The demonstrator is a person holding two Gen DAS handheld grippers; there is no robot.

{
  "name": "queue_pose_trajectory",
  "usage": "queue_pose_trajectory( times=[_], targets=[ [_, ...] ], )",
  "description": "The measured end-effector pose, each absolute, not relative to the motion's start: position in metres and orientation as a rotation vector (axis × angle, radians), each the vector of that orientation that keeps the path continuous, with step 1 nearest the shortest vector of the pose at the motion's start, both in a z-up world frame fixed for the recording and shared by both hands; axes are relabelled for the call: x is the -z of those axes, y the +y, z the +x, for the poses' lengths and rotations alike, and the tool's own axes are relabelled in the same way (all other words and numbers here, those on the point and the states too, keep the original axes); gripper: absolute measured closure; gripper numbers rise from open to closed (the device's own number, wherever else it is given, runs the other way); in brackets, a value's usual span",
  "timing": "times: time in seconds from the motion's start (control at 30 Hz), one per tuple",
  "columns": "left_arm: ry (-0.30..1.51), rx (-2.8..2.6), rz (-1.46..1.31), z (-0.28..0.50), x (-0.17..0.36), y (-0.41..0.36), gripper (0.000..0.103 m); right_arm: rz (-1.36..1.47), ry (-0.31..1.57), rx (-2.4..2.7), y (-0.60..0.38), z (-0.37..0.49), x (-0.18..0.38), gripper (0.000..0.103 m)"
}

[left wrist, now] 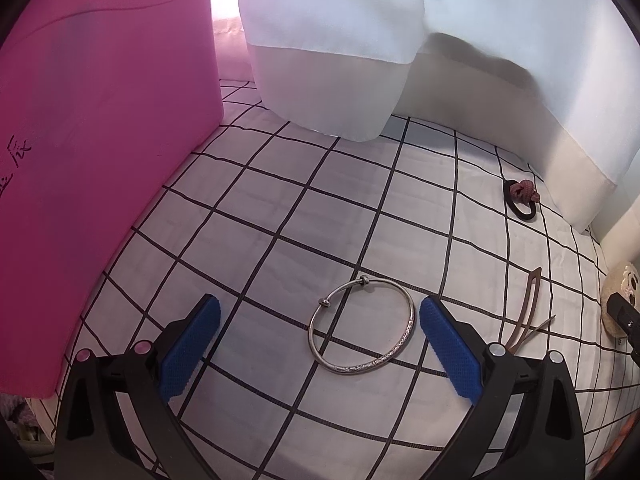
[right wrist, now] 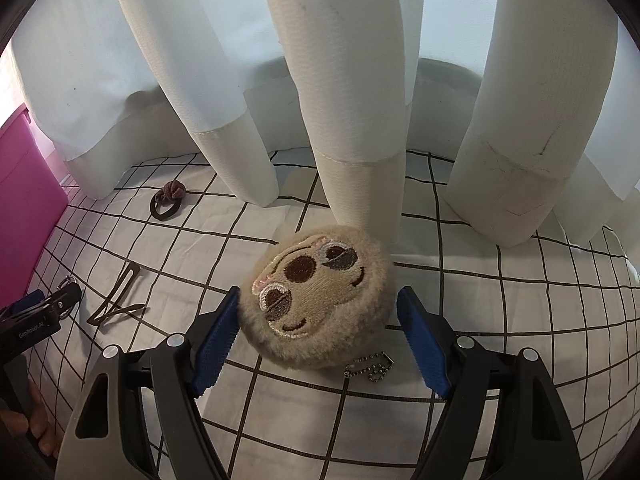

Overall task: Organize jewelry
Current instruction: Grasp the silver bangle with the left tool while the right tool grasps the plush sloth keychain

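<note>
A silver bangle (left wrist: 362,326) with two small beads lies flat on the checked cloth (left wrist: 280,200). My left gripper (left wrist: 320,302) is open around it, the bangle nearer the right finger and touching neither pad. A round beige plush charm (right wrist: 316,292) with a stitched face and a ball chain (right wrist: 372,368) lies between the blue pads of my right gripper (right wrist: 320,293). That gripper is open; the left pad brushes the fur and the right pad stands just clear of it.
A pink box (left wrist: 100,160) stands to the left. White curtains (right wrist: 352,100) hang down to the cloth at the back. A dark hair tie with a reddish knot (right wrist: 168,200) lies near them. Brown hairpins (right wrist: 120,296) lie between the two grippers. A hand (right wrist: 36,420) shows at the lower left.
</note>
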State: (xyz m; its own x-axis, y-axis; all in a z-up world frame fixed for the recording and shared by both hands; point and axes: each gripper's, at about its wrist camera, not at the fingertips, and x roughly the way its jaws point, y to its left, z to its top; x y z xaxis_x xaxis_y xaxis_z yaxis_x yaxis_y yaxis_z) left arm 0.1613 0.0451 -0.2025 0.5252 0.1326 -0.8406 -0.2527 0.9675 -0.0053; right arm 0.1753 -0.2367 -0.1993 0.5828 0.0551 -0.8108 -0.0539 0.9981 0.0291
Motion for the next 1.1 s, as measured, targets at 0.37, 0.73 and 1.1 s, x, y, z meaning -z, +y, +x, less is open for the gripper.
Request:
queue_pose_trajectory(
  times=[0.37,0.73,1.1],
  targets=[
    [0.969,-0.240,-0.139,0.155,0.200,0.044,0.008,-0.039,0.952,-0.064,-0.224,0.180,0.212,0.029],
    [0.926,-0.195,-0.112,0.139,0.196,0.025,0.048,-0.037,0.921,-0.089,-0.227,0.175,0.212,0.039],
    [0.921,-0.181,-0.190,0.134,0.192,0.031,0.054,-0.006,0.903,-0.134,-0.241,0.160,0.202,0.043]
  ],
)
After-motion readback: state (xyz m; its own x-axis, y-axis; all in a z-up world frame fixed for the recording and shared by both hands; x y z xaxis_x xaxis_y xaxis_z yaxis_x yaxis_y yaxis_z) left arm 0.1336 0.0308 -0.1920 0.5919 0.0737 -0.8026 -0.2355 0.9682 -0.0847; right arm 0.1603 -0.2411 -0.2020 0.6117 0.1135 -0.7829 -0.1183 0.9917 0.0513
